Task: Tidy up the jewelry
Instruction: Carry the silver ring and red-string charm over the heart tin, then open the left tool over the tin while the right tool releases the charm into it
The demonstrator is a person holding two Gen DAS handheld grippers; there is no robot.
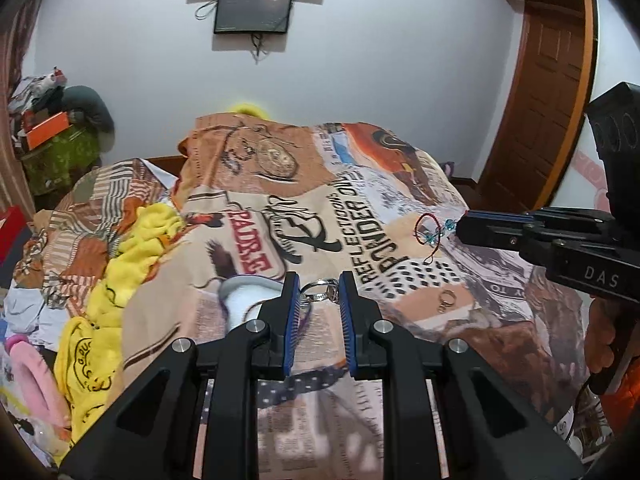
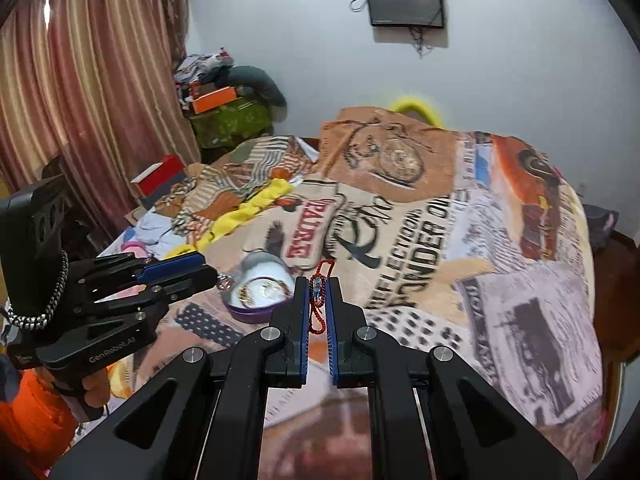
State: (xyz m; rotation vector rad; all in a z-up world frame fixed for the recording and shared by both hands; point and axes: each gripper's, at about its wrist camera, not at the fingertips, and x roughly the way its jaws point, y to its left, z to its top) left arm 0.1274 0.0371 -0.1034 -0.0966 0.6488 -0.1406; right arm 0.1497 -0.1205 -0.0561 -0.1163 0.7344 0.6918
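My left gripper [image 1: 319,286] is shut on a silver ring [image 1: 320,291], held just right of a heart-shaped purple jewelry box [image 1: 246,300] with a white lining. In the right wrist view the box [image 2: 260,292] holds gold pieces, and the left gripper [image 2: 218,278] hovers at its left rim. My right gripper [image 2: 318,286] is shut on a red cord bracelet with blue beads [image 2: 318,300], held above the printed blanket. In the left wrist view the bracelet [image 1: 430,232] dangles from the right gripper [image 1: 460,226]. A small gold ring [image 1: 446,300] lies on the blanket.
The printed blanket [image 1: 360,208] covers the bed. A yellow cloth [image 1: 120,260] and pink item [image 1: 28,368] lie at the left. A wooden door [image 1: 548,92] stands at the right. Curtains [image 2: 80,80] and a cluttered pile [image 2: 228,108] stand at the far left.
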